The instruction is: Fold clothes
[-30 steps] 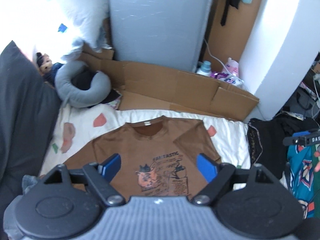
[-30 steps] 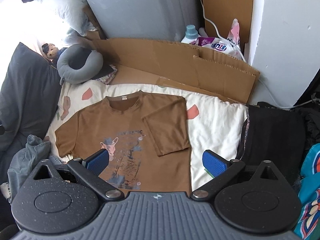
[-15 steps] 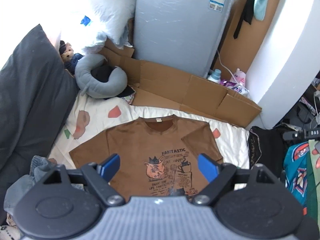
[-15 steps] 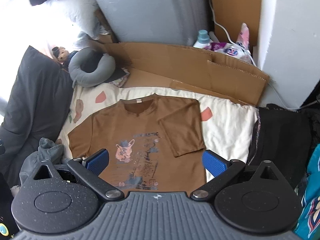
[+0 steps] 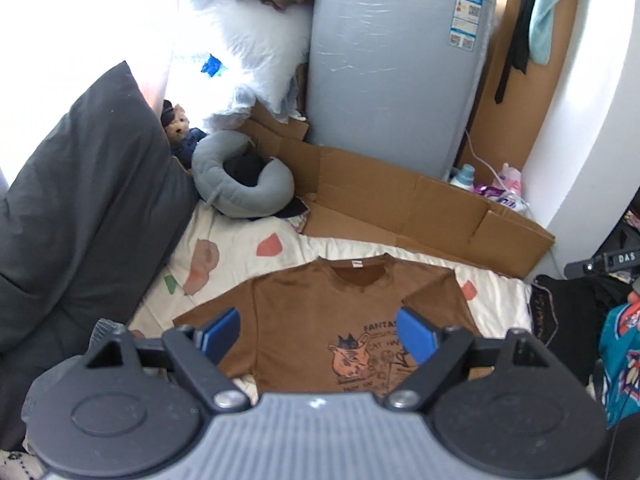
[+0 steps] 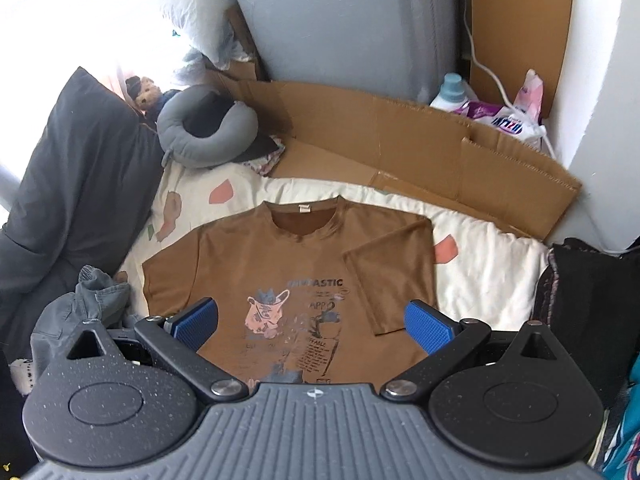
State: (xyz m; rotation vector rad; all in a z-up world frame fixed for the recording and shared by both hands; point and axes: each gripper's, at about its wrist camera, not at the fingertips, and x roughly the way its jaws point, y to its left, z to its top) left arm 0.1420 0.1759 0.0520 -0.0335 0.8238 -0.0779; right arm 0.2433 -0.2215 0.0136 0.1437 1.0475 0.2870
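Observation:
A brown T-shirt [image 5: 320,320] [image 6: 256,264] with a cat print lies face up on the white patterned bedsheet [image 5: 240,248] [image 6: 488,272]. Its right sleeve [image 6: 392,280] is folded in over the chest; the left sleeve [image 6: 168,276] lies spread out flat. My left gripper [image 5: 318,334] hovers open above the shirt's left half, holding nothing. Above the shirt's lower part, my right gripper [image 6: 312,322] is also open and empty. Blue pads [image 5: 218,334] [image 6: 428,326] show on the fingers.
A dark grey pillow [image 5: 80,220] lines the left side. A grey neck pillow [image 5: 240,188], flattened cardboard [image 5: 420,208] and a tall grey appliance [image 5: 392,68] stand behind. Crumpled grey clothing [image 6: 80,308] lies at lower left, black and teal garments [image 5: 568,312] on the right.
Both grippers have pulled back and risen from the shirt, so more of the room shows. The left view has shifted leftward. The shirt has not moved.

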